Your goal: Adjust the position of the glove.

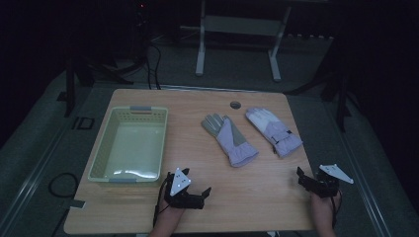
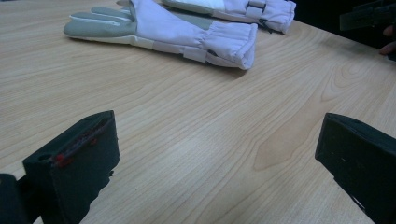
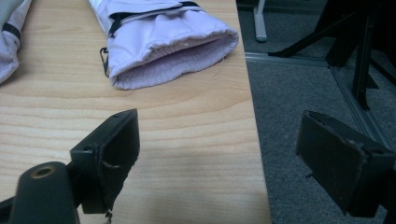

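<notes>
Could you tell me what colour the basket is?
The basket is pale green, clearest in the high view.

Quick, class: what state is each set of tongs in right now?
Left tongs: open, holding nothing, over bare table.
Right tongs: open, holding nothing, near the right glove.

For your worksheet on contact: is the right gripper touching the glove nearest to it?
Apart. In the right gripper view, bare table lies between the open jaws of the right gripper and the glove's cuff; the high view shows the same gap.
</notes>
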Demonstrator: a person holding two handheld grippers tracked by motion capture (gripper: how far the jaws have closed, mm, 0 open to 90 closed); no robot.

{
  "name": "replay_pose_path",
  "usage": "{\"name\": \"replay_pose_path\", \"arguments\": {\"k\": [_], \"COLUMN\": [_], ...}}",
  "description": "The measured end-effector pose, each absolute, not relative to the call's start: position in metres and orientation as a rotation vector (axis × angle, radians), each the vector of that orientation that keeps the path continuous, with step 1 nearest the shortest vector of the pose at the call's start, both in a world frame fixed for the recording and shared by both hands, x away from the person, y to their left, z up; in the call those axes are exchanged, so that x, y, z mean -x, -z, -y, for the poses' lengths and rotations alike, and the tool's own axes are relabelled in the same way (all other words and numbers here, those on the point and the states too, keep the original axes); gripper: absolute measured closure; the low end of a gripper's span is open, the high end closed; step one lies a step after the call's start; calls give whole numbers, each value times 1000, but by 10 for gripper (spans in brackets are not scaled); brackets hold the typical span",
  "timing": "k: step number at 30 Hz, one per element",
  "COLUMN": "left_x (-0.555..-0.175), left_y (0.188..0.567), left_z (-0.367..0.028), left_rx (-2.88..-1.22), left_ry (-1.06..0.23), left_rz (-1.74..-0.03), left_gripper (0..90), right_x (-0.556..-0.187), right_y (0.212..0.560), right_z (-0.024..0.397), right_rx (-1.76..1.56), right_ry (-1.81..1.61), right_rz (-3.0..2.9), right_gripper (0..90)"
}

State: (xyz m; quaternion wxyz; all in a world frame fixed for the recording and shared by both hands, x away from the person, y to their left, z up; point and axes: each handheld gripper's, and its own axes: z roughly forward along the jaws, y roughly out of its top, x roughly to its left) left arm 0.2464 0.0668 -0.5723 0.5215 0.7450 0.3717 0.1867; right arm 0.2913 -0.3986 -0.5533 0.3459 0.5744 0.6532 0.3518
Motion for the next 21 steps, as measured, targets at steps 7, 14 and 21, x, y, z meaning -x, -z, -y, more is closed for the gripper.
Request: {"name": "replay_pose_path", "arguments": {"k": [7, 14, 21], "left_x": [-245, -245, -244], "left_y": [572, 572, 572], "left_z": [-67, -67, -67], "left_rx": [-1782, -1780, -1773], "left_ry": [-455, -460, -459], "left_rz": [-881, -878, -880], "left_gripper": [0, 0, 0], "right_x": [-292, -294, -302], "right_y": [554, 538, 506], "right_z": [398, 396, 389], "right_rx": [-1512, -1530, -1517], "right_ry": [-898, -918, -902], "right_rz": [-1726, -1794, -1816], "right_gripper": [136, 127, 132]}}
